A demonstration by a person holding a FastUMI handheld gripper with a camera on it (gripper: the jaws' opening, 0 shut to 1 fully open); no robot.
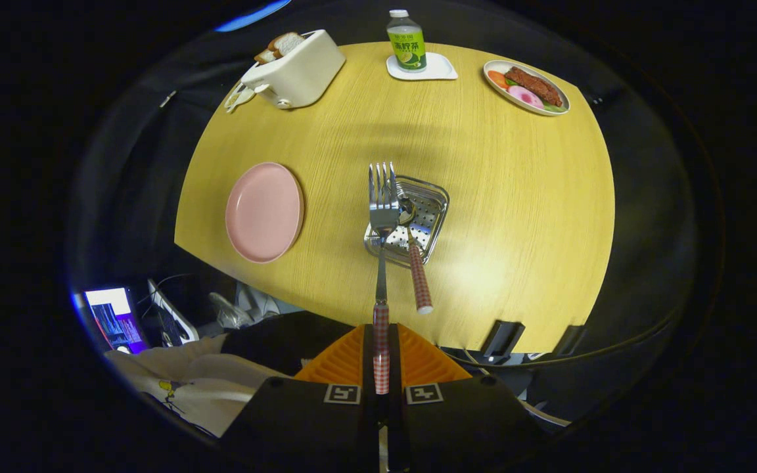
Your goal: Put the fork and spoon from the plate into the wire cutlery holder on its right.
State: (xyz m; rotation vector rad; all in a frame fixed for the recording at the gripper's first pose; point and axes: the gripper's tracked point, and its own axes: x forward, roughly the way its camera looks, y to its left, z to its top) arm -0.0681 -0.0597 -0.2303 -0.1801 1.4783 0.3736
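My gripper (382, 351) is shut on the checked handle of the fork (382, 217), held high above the table. The fork points straight ahead, its tines over the left part of the metal cutlery holder (432, 197). The spoon (413, 253) stands in the holder, bowl down inside, its checked handle leaning out toward me. The pink plate (264, 211) lies left of the holder with nothing on it.
On the round wooden table (516, 217) stand a white toaster (299, 69) with bread at the far left, a green bottle (407, 41) on a white coaster, and a plate of food (527, 87) at the far right. A lit screen (112, 318) lies below the table's near-left edge.
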